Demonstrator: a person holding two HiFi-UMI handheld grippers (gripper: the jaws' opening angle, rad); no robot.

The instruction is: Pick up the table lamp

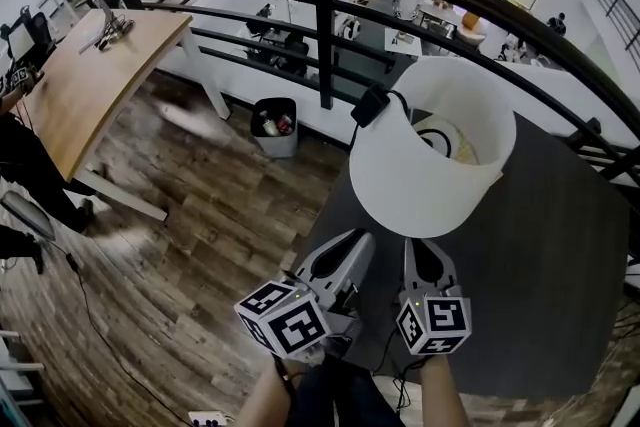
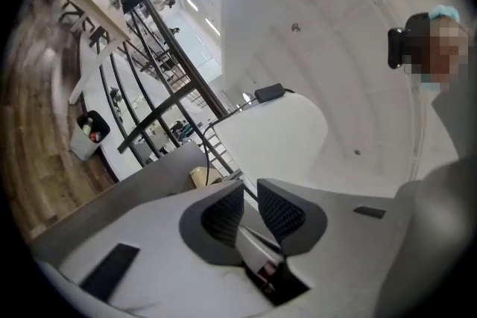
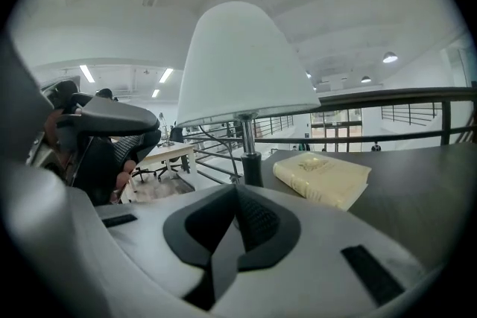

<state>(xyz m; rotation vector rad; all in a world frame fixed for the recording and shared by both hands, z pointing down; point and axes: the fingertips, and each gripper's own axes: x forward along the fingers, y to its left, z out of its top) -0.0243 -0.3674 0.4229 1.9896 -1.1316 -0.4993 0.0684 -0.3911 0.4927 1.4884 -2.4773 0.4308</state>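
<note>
Table lamp stands upright on the dark table beside the railing, its white shade just ahead of both grippers. Neither gripper touches it, so the step in hand looks like the approach.

To do this well, I would aim for the stem under the shade rather than for the shade itself. The shade is wide and thin and would likely dent or tip, while the stem looks slim enough to sit between two pads. On the left, the small black box on the cord hangs at the shade's rim, so a lift should leave the cord slack and not snag it. On the right, a pale book lies just beside the lamp's foot, and a low reach from that side needs to stay clear of it. A grip low on the stem should keep the lamp from swinging.

The left gripper has its jaws a little apart — a narrow gap with nothing in it, the pads pressing on nothing and the shade beyond them. The right gripper points at the stem with its jaws closed tight on each other and empty. It would have to spread them before it could take hold.
</note>
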